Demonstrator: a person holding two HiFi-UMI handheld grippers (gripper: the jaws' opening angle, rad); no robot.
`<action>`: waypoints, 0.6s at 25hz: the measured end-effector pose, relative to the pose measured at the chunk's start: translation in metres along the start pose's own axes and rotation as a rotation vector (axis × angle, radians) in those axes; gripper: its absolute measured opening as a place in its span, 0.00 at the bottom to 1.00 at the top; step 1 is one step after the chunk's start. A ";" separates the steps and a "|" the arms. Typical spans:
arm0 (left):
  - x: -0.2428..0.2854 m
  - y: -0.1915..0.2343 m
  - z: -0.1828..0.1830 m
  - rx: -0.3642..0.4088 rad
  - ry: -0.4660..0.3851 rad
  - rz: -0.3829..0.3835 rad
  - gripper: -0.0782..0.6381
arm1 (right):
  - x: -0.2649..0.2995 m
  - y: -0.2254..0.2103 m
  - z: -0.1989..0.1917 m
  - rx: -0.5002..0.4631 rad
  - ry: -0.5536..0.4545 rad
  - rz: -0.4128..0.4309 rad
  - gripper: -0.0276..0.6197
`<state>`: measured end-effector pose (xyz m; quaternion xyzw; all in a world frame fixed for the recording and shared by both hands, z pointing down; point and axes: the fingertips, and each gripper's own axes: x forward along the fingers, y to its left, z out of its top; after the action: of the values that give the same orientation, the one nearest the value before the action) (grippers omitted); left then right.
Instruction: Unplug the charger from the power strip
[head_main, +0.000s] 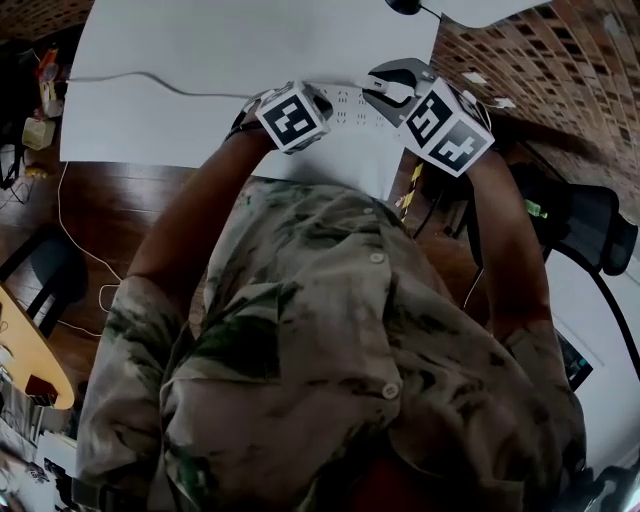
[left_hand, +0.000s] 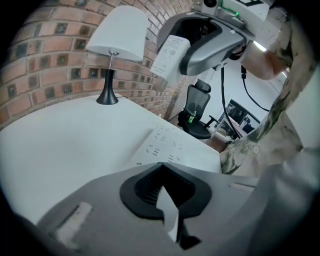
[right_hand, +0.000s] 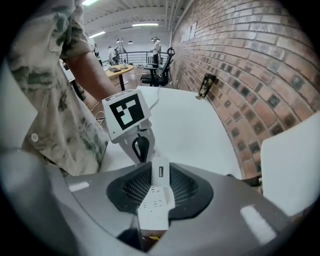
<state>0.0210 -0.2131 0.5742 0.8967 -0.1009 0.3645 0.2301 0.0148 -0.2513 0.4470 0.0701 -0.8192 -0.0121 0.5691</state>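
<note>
- The right hand-held gripper (right_hand: 158, 202) is clamped on the small white block charger (right_hand: 159, 186). Its jaws are closed onto the charger's sides, and the USB port end points out past the tips.
- The charger's long axis runs along the right jaws. In the left gripper view we see it held clear above the flat white power strip (left_hand: 166, 144), so we judge it's out of the socket.
- The strip lies on the white table top (head_main: 200, 60), and its long axis runs between the two grippers.
- The left hand-held gripper (left_hand: 167, 212) sits at the strip's near end. Its jaws are nearly together with only a thin white sliver in the gap, so we read no grip.
- The right hand is nearer the charger.
- Count: one charger, one strip, two grippers.
</note>
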 end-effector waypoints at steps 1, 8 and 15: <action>0.000 0.000 0.000 0.001 -0.001 0.005 0.11 | -0.004 0.003 -0.006 0.037 -0.018 -0.008 0.20; -0.029 0.003 0.027 -0.080 -0.159 0.110 0.11 | -0.043 0.023 -0.039 0.211 -0.185 -0.109 0.21; -0.091 -0.072 0.079 -0.126 -0.463 0.216 0.11 | -0.105 0.080 -0.084 0.234 -0.366 -0.162 0.21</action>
<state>0.0292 -0.1873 0.4359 0.9242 -0.2683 0.1650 0.2160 0.1209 -0.1535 0.3863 0.1978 -0.8962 0.0250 0.3964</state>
